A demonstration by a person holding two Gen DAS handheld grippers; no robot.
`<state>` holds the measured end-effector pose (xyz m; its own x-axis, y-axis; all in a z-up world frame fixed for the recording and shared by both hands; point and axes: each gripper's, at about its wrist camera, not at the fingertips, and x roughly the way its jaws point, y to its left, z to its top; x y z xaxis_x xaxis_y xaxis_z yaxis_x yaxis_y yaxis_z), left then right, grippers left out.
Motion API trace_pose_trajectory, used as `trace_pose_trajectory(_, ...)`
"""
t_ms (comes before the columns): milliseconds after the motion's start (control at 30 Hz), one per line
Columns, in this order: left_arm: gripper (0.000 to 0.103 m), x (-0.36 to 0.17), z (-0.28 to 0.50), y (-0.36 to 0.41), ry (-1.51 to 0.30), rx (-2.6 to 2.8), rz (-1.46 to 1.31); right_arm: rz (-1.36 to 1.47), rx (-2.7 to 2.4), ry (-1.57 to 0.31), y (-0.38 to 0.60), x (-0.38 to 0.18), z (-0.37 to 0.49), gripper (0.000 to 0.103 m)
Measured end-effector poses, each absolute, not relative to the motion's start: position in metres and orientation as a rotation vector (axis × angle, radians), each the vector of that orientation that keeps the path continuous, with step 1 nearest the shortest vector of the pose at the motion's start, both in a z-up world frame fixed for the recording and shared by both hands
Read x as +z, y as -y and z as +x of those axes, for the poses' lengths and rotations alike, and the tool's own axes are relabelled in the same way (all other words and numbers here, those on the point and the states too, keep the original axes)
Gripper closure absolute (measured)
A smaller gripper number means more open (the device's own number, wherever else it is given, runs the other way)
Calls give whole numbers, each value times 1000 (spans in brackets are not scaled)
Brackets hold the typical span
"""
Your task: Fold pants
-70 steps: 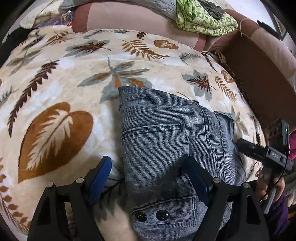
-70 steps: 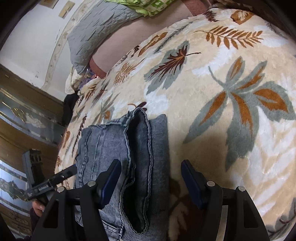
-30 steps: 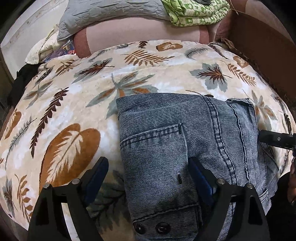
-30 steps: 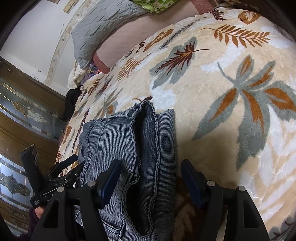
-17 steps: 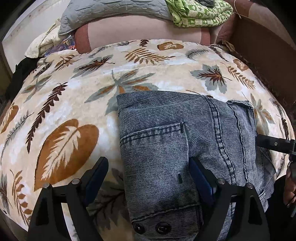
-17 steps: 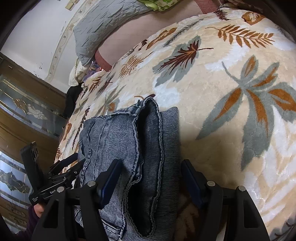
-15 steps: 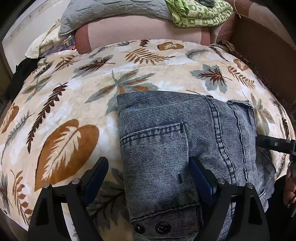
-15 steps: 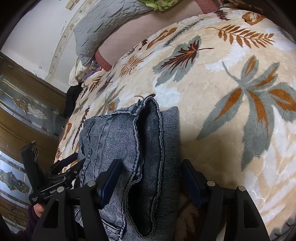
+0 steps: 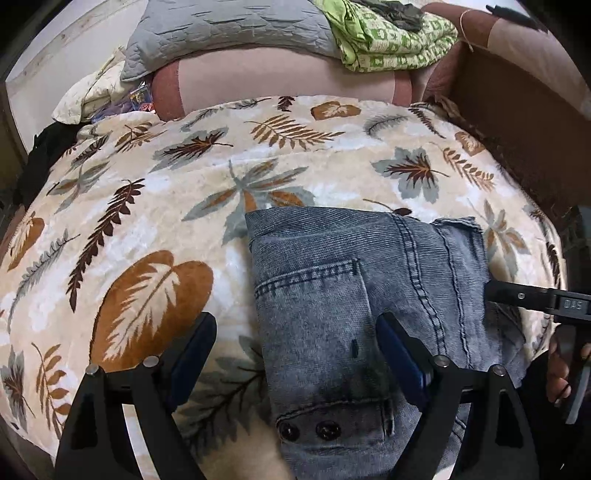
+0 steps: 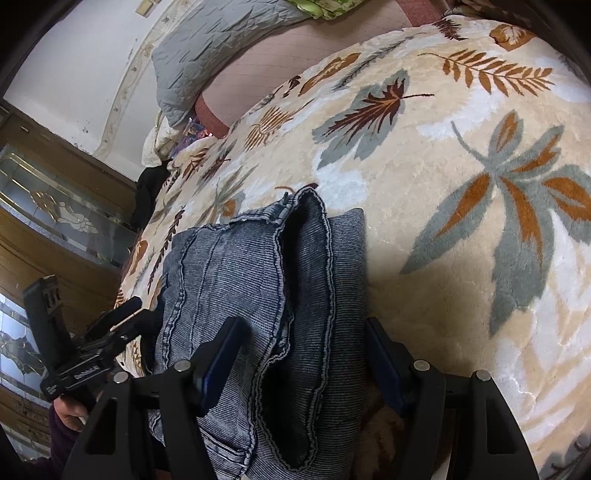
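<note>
Standing wide apart: left gripper [image 9: 295,354], blue pads [image 9: 194,350] spread over the near left edge of the pants [image 9: 354,295], nothing pinched between them. One pad hanging above the blanket [image 9: 147,206], the other above the denim beside the back pocket [image 9: 314,306]. Also gaping: right gripper [image 10: 304,360], jaws parted over the stacked leg ends [image 10: 310,280], pads clear of the cloth, holding nothing.

Lying folded into a compact blue-grey rectangle near the front edge of the bed, on the leaf-patterned cream blanket. Showing uppermost: back pocket, a double-stitched seam [image 9: 417,266], and two dark snap buttons [image 9: 306,430] on the waistband at the near end. Showing at the right side, in the right wrist view: hems layered one on another, with a dark gap between the layers.

Reaching in from the right edge of the left wrist view: the black finger of the right tool, with part of a hand [image 9: 561,373] below it. Appearing at the lower left of the right wrist view: the left tool, gripped by a hand [image 10: 70,410].

Sitting beyond the blanket: a pinkish bolster [image 9: 280,77], a grey quilted cover [image 9: 229,26] and a crumpled green patterned cloth [image 9: 391,37]. Running along the right: a brown headboard or side panel [image 9: 517,99]. Filling the far left of the right wrist view: wooden panelling with decorated glass [image 10: 55,214].
</note>
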<state>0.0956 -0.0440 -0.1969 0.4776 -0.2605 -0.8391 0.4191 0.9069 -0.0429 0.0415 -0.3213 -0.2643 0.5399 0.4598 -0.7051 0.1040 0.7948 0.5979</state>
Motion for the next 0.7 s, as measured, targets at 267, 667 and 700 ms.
trace_pose_trajectory(267, 15, -202, 99, 47, -1037, -404, 193, 631, 239, -989, 318, -261, 39, 32)
trace_pose_trajectory(667, 15, -190, 103, 29, -1070, -272, 192, 573, 248, -966, 315, -249, 28, 32)
trace_pose_trajectory(700, 15, -187, 101, 29, -1064, -253, 199, 567, 247, -959, 315, -247, 26, 32)
